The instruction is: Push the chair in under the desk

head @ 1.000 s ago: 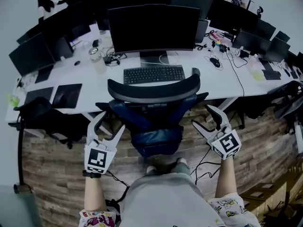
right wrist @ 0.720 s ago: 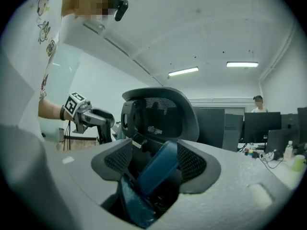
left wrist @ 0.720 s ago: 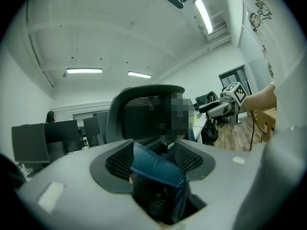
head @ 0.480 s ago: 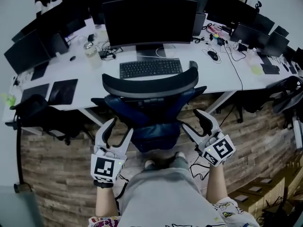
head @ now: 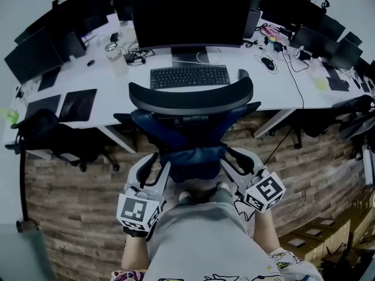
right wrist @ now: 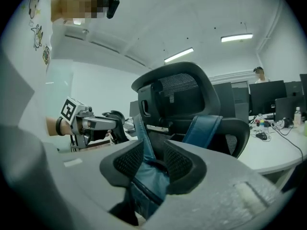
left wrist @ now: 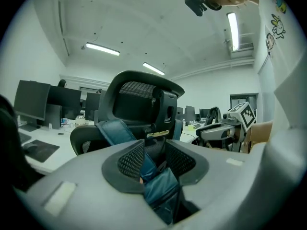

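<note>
The black office chair point(head: 190, 98) stands with its back toward me, in front of the white desk point(head: 275, 89). Its blue lower back cushion point(head: 193, 157) is between my two grippers. My left gripper point(head: 157, 165) is at the cushion's left edge and my right gripper point(head: 234, 161) at its right edge. In the left gripper view the jaws point(left wrist: 154, 159) have just been closing and the pads press on blue cushion fabric point(left wrist: 160, 188). The right gripper view shows the same: the jaws point(right wrist: 152, 164) have been closing on a blue strip point(right wrist: 146, 176).
A keyboard point(head: 189, 76) and a large monitor point(head: 190, 16) sit on the desk behind the chair. Other dark chairs stand at the left point(head: 53, 136) and the right point(head: 357, 119). A cable point(head: 258, 198) trails over the wood floor by my feet point(head: 202, 195).
Both grippers have come in from either side of the chair toward its blue cushion and dropped a little. Their jaws have narrowed onto the blue fabric.
</note>
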Demonstrator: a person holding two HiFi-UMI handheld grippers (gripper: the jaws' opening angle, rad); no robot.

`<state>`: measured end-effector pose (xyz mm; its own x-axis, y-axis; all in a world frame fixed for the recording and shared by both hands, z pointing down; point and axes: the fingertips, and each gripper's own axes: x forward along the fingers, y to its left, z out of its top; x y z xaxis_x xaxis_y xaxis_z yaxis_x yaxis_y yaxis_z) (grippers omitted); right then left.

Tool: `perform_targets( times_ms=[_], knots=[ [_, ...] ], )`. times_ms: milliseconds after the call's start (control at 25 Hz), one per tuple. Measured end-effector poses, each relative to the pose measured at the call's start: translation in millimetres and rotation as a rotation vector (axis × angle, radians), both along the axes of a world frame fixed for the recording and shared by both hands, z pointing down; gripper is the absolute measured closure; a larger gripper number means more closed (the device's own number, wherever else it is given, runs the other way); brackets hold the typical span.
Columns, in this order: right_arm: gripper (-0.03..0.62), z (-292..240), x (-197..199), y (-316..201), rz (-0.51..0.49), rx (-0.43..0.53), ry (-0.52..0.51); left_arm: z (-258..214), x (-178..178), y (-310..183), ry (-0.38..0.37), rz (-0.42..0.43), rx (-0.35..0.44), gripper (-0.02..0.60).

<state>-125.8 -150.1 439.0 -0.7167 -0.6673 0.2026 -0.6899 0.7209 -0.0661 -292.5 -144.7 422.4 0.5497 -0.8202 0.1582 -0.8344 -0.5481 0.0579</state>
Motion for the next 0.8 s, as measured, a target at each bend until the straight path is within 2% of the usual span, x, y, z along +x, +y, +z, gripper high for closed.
perform_targets(
  times_ms=[200, 520, 800],
  knots=[
    [0.514, 6.7, -3.9, 8.3, 0.012, -0.026, -0.023, 10.5, -3.1, 9.9, 0.013, -0.015, -0.025, 0.470],
    [0.592, 8.4, -6.0, 11.7, 0.048, -0.031, -0.068, 13.3, -6.9, 17.1, 0.035, -0.031, -0.049, 0.565],
    [0.592, 9.6, -5.3, 11.5, 0.068, -0.016, -0.084, 16.4, -11.6, 16.0, 0.041, -0.051, -0.052, 0.571]
  ],
)
